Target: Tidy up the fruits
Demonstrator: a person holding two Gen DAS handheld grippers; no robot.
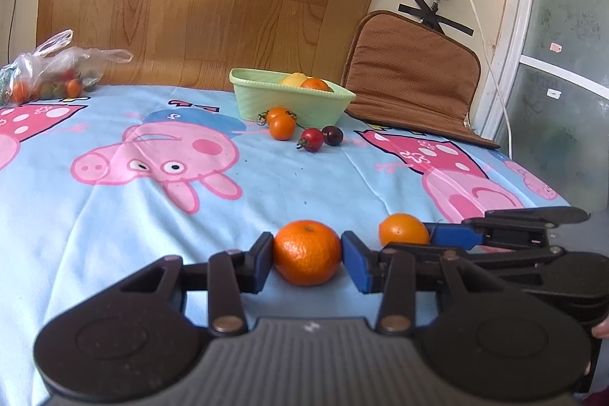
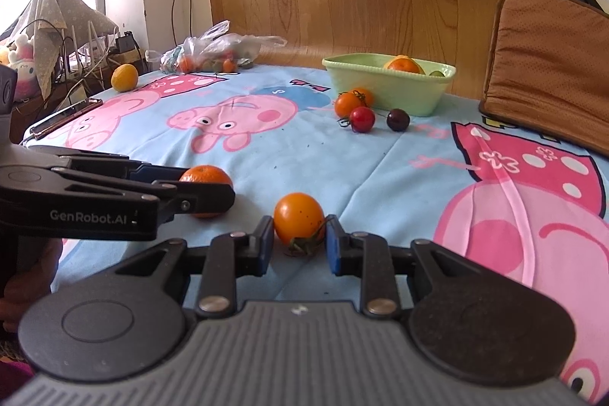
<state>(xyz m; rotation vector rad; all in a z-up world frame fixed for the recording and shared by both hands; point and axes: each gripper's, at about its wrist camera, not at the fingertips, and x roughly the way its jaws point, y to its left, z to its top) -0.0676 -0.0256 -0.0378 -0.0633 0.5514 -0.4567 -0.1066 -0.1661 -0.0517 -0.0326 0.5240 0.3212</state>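
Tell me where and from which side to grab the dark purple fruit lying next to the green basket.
Grip the dark purple fruit across its round middle, coming from above or the near side. The green basket stands close behind it and the red tomato lies to its left, apart from it, so the jaws probably fit either side.

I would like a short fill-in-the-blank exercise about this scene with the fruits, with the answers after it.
1. The left gripper is shut on a ____.
2. The right gripper is shut on an orange ____.
3. The green basket stands on a cloth that shows a pink cartoon ____.
4. Beside the dark tomato lies a ____ tomato.

Answers: mandarin; tomato; pig; red
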